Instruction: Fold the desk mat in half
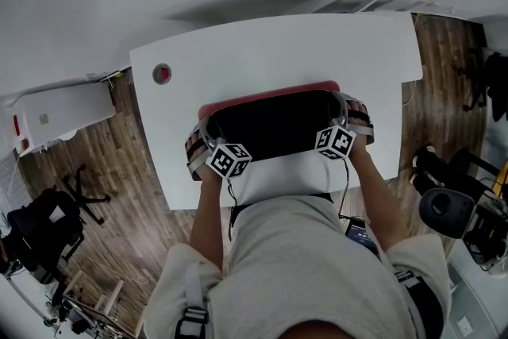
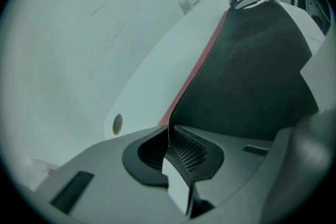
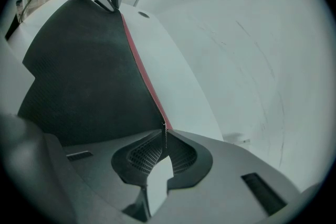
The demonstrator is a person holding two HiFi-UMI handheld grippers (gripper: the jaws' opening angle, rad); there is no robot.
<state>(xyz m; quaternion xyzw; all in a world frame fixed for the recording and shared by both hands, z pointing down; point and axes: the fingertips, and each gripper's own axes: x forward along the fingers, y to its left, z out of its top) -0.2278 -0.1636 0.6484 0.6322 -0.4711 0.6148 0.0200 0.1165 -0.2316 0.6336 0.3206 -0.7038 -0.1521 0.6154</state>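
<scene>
Desk mat hangs stretched between the two tools, black underside up. Its red face shows as a strip just beyond their tips on the white tabletop. The left tool is clenched on one corner's stitched edge, and the right tool is clamped likewise on the other corner. The fold looks about midway, with the gripped edge raised over the lying half. Next, both tools would need to travel forward together, level, and lay that edge onto the far one. The crease beneath the raised half is hidden, and the person's torso cuts off the tabletop's near side.
</scene>
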